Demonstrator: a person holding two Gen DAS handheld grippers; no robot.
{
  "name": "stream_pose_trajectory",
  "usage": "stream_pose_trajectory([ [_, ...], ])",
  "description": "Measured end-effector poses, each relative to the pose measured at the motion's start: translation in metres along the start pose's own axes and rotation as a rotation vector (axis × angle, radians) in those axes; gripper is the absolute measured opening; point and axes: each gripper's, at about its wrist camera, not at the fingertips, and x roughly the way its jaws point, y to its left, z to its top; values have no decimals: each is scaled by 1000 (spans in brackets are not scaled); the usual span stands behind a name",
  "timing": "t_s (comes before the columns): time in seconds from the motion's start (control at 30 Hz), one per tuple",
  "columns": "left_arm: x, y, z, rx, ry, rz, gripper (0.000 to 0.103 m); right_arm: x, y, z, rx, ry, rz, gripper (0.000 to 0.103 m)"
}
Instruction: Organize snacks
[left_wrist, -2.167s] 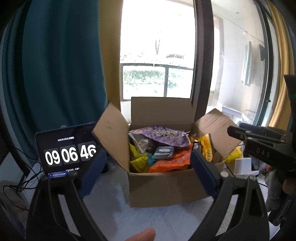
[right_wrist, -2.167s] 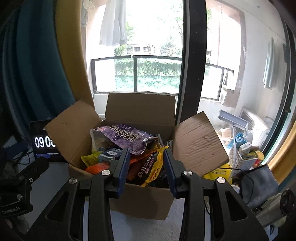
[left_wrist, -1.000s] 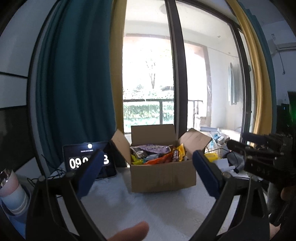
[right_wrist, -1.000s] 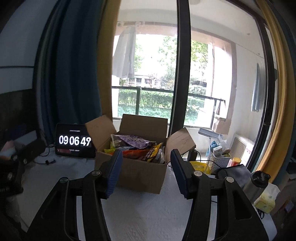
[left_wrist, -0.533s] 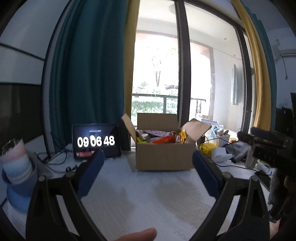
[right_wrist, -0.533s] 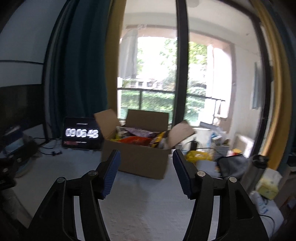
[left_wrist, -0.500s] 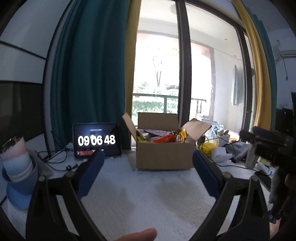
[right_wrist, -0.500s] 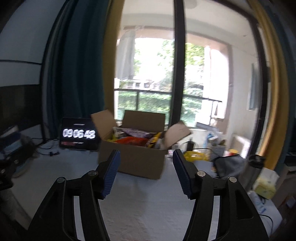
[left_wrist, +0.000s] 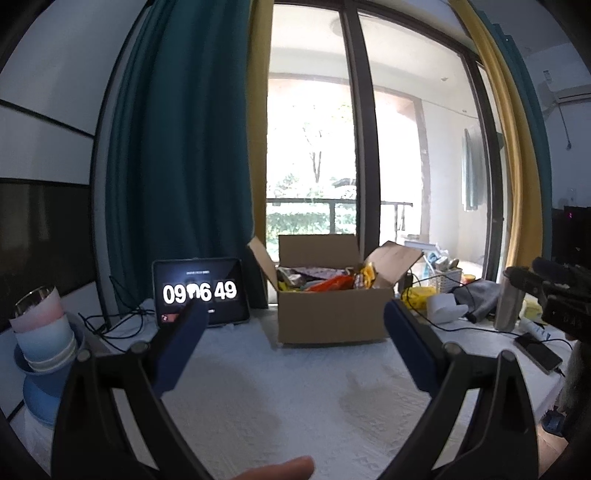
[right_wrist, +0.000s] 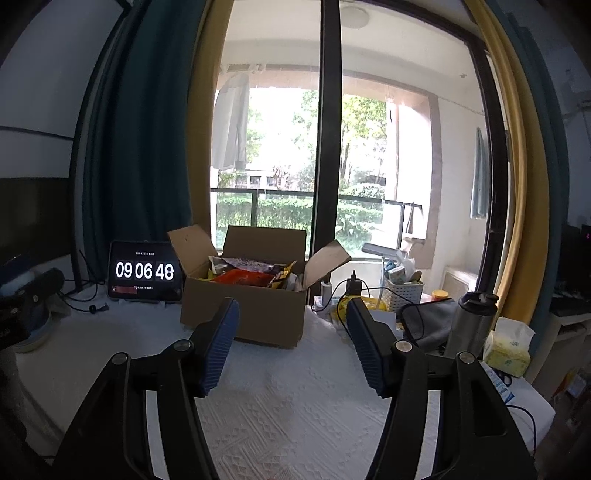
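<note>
An open cardboard box (left_wrist: 332, 314) stands at the far side of the white table, flaps up, filled with snack bags: an orange bag (left_wrist: 327, 283), a purple bag (left_wrist: 317, 272) and a yellow one (left_wrist: 367, 275). It also shows in the right wrist view (right_wrist: 255, 314) with the orange bag (right_wrist: 242, 276) on top. My left gripper (left_wrist: 293, 347) is open and empty, well back from the box. My right gripper (right_wrist: 291, 341) is open and empty, also back from the box.
A tablet clock (left_wrist: 201, 293) stands left of the box. Stacked cups and bowls (left_wrist: 42, 343) sit at the left edge. Right of the box lie cables, a grey cloth (right_wrist: 428, 317), a steel bottle (right_wrist: 469, 325), a tissue pack (right_wrist: 508, 347) and a phone (left_wrist: 537, 352).
Both grippers have pulled back from the box, which now looks small and far. The right gripper's jaws have opened wider. More of the table has come into view.
</note>
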Motion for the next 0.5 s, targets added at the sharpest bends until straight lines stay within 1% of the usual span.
stream_pose_trajectory([
  [0.1,1,-2,1,9,-7,2,97,-1,3,1,12,-4,13,64],
  [0.23,-2,-3,2,10,-28,6,97,2,12,3,-8,0,32,64],
  [0.5,0,3,2,-11,-18,11,97,7,24,0,-26,24,58,65],
])
